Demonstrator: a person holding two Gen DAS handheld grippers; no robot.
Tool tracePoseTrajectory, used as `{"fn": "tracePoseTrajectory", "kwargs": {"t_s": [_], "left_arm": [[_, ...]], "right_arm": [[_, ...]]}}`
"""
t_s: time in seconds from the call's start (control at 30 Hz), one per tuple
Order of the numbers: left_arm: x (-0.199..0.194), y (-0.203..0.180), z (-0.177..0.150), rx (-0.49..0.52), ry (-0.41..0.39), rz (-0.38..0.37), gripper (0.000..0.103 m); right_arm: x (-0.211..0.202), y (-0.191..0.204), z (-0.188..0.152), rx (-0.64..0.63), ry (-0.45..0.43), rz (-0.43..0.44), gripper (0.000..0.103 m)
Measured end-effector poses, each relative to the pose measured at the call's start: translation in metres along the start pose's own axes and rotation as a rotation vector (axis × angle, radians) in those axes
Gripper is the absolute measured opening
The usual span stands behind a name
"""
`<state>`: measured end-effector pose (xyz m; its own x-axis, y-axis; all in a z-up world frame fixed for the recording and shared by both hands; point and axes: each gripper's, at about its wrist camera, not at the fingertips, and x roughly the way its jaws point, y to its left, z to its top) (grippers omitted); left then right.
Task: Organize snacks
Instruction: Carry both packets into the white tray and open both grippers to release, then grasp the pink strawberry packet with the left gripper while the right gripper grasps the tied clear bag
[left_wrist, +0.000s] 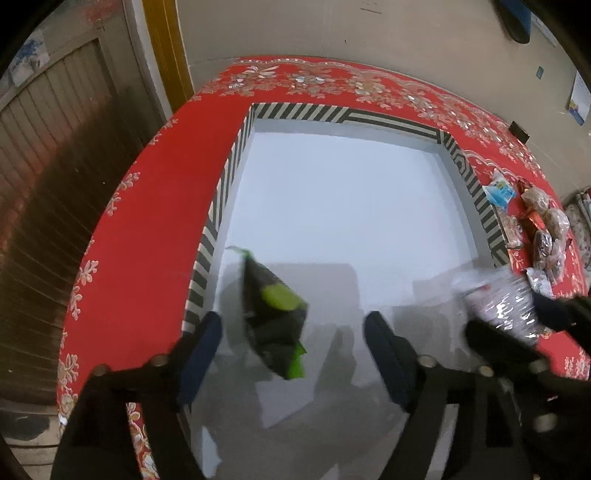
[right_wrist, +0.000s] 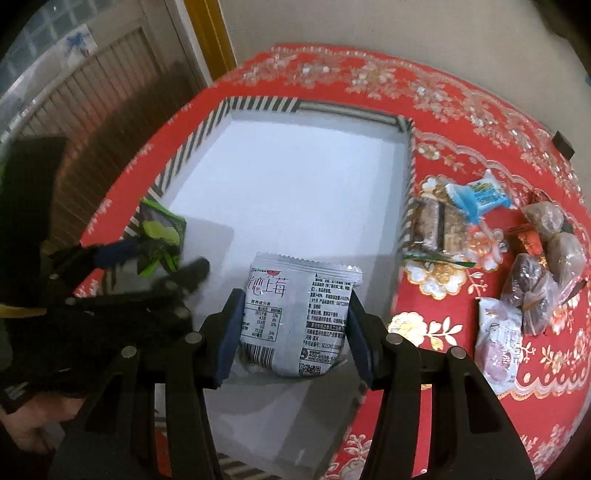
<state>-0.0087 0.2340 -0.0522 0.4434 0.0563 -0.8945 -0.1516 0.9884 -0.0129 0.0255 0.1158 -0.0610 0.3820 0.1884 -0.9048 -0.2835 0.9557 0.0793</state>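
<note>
A wide box with a striped rim (left_wrist: 295, 112) and a pale floor lies on the red tablecloth; it also shows in the right wrist view (right_wrist: 258, 105). My left gripper (left_wrist: 293, 328) is open above the box's near left corner. A black and green snack packet (left_wrist: 271, 314) is blurred between its fingers, apart from both pads. The packet also shows in the right wrist view (right_wrist: 160, 232). My right gripper (right_wrist: 293, 328) is shut on a white snack packet (right_wrist: 295, 314) with printed text, held over the box's near edge. It shows as a shiny blur in the left wrist view (left_wrist: 498, 302).
Loose snacks lie on the cloth right of the box: a blue and white packet (right_wrist: 478, 195), a brown bar pack (right_wrist: 437, 225), several brown wrapped lumps (right_wrist: 543, 258) and a pink and white packet (right_wrist: 498, 343). A wall is behind, a radiator to the left.
</note>
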Motion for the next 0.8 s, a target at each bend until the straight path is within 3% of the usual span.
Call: {"fn": "tracePoseTrajectory", "kwargs": {"t_s": [0.07, 0.2, 0.3, 0.5, 0.63, 0.67, 0.73, 0.8], "left_arm": [[-0.002, -0.004, -0.001, -0.006, -0.009, 0.015, 0.096], [-0.007, -0.015, -0.002, -0.043, -0.015, 0.014, 0.097], [-0.019, -0.029, -0.001, -0.06, -0.069, 0.022, 0.097], [-0.045, -0.092, 0.007, 0.016, -0.154, -0.074, 0.097], [-0.032, -0.161, 0.008, 0.119, -0.067, -0.197, 0.097], [-0.023, -0.178, 0.007, 0.14, -0.026, -0.214, 0.097], [-0.008, -0.205, 0.005, 0.17, 0.018, -0.231, 0.097], [0.002, -0.226, 0.004, 0.188, 0.027, -0.217, 0.097]], "right_arm": [[-0.012, -0.008, 0.0, 0.02, -0.055, 0.015, 0.053], [-0.037, -0.037, -0.003, 0.06, -0.139, 0.013, 0.053], [-0.053, -0.076, -0.015, 0.121, -0.177, -0.015, 0.053], [-0.072, -0.175, -0.056, 0.287, -0.181, -0.114, 0.053], [-0.083, -0.242, -0.065, 0.379, -0.197, -0.174, 0.054], [-0.084, -0.254, -0.063, 0.389, -0.197, -0.171, 0.061], [-0.084, -0.274, -0.056, 0.396, -0.196, -0.156, 0.072], [-0.083, -0.289, -0.046, 0.403, -0.205, -0.133, 0.072]]}}
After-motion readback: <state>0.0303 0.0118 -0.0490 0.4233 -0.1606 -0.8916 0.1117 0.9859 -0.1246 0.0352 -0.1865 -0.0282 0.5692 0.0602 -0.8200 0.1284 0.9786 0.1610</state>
